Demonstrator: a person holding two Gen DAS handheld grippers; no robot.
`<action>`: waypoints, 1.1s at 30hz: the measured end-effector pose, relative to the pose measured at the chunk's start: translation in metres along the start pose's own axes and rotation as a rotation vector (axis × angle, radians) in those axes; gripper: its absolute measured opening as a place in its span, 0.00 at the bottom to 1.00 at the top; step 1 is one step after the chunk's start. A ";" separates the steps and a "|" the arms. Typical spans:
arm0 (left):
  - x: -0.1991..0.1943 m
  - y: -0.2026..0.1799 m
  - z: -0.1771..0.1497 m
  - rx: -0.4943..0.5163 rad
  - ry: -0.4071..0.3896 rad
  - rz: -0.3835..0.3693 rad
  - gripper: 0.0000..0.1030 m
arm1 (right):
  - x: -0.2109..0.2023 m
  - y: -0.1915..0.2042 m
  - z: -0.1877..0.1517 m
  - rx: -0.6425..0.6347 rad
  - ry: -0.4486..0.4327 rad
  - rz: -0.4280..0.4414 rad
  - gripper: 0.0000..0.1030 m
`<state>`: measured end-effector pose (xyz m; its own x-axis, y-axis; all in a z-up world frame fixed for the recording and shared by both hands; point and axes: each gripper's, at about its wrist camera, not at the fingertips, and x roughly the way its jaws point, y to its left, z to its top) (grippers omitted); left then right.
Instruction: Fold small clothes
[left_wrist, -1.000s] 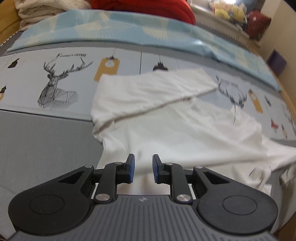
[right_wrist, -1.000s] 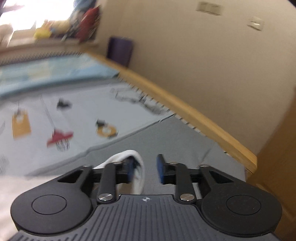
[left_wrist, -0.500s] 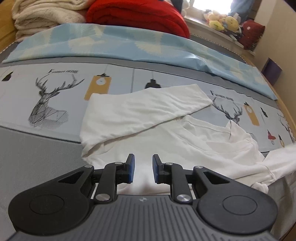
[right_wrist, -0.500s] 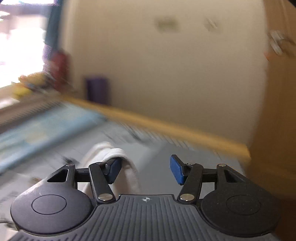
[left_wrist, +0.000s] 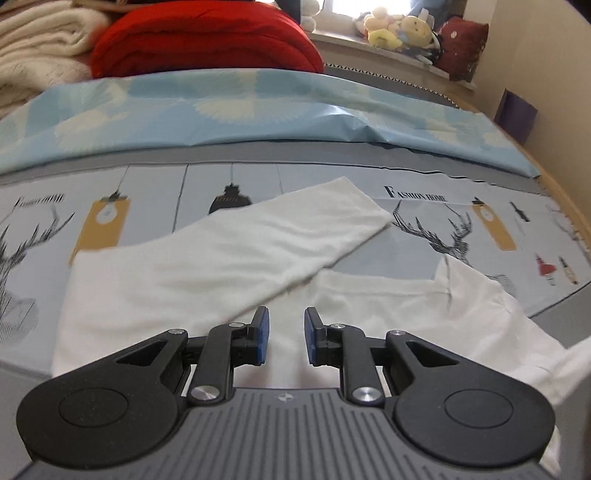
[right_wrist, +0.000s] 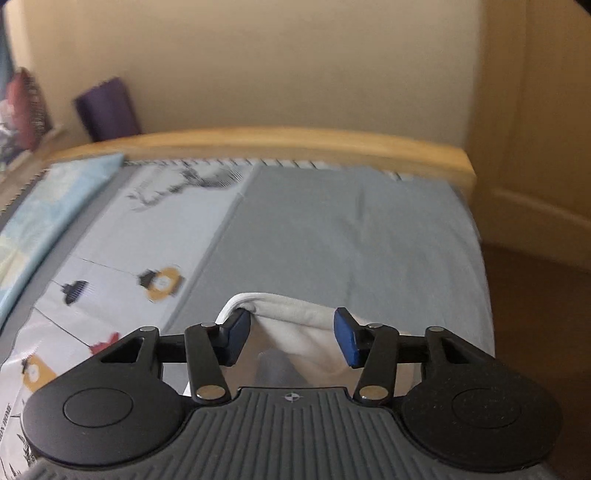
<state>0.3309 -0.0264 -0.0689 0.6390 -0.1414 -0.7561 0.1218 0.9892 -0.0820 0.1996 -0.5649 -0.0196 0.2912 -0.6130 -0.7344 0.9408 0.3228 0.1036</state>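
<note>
A white long-sleeved shirt (left_wrist: 388, 306) lies spread on the printed bed sheet (left_wrist: 436, 206). One sleeve (left_wrist: 258, 243) is folded across its body. My left gripper (left_wrist: 286, 336) hovers over the shirt's middle, its jaws a little apart with nothing between the pads. In the right wrist view, the end of the other white sleeve (right_wrist: 295, 317) hangs between the fingers of my right gripper (right_wrist: 291, 332) near the bed's grey corner. It drapes against both fingertips. The right jaws stand wide and are closing; the pads do not pinch the cloth.
A red blanket (left_wrist: 203, 37) and cream blankets (left_wrist: 33, 48) are piled behind a light blue patterned cover (left_wrist: 258, 107). Plush toys (left_wrist: 399, 29) sit on the sill. A wooden bed rail (right_wrist: 295, 142), a purple box (right_wrist: 107, 109) and a wall bound the right side.
The left gripper has slid forward over the shirt toward the folded sleeve. The right gripper has rolled level and its jaws have spread, with the sleeve end now hanging loosely between them.
</note>
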 end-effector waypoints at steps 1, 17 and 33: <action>0.007 -0.003 0.002 0.014 -0.012 0.007 0.26 | -0.004 0.003 0.001 -0.016 -0.032 0.000 0.50; 0.070 -0.008 0.006 0.107 0.033 0.129 0.00 | -0.005 0.023 0.010 -0.171 -0.095 0.306 0.58; -0.063 0.264 0.006 -0.586 -0.101 0.513 0.00 | -0.030 0.188 -0.210 -0.891 0.374 0.598 0.58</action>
<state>0.3275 0.2434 -0.0386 0.5766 0.3635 -0.7317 -0.6095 0.7878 -0.0889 0.3311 -0.3345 -0.1192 0.4417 0.0172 -0.8970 0.1663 0.9809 0.1007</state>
